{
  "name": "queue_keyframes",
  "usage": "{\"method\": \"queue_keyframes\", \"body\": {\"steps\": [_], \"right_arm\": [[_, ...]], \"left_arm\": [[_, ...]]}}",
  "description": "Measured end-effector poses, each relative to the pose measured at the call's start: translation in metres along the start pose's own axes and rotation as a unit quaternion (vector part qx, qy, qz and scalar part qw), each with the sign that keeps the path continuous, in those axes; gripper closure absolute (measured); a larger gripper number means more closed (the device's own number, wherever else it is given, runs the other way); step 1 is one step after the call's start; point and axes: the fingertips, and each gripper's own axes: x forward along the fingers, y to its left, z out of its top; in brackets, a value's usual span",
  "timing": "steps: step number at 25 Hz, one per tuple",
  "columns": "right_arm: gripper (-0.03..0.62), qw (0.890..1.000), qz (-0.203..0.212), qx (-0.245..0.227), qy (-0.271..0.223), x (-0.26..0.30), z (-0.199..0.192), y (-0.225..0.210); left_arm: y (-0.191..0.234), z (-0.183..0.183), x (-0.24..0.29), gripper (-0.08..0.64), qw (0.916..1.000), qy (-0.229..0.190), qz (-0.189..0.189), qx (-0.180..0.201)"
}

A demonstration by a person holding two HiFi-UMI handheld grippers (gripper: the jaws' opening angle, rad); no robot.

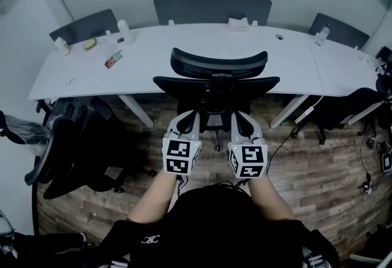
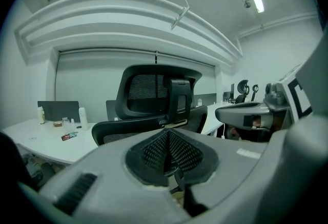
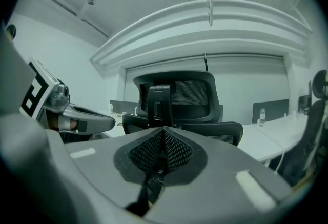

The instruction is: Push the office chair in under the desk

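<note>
Head view: clenched, empty left gripper (image 1: 187, 119) and right gripper (image 1: 242, 119) face the office chair (image 1: 217, 73) just ahead; next, probably, push forward.

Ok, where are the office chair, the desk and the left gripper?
office chair (image 1: 218, 64), head view, on its curved headrest.
desk (image 1: 147, 55), head view, on a bare patch of the white top.
left gripper (image 1: 187, 119), head view, at its closed tips behind the chair.
</note>
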Motion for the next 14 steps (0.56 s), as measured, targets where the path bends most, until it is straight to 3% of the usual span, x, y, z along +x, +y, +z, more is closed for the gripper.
{"method": "queue_keyframes", "body": {"steps": [14], "right_arm": [[0.586, 1.000, 0.002, -0.022, 0.002, -0.002, -0.003, 0.004]], "left_arm": [[-0.012, -0.005, 0.001, 0.558, 0.9999, 0.002, -0.013, -0.004]]}}
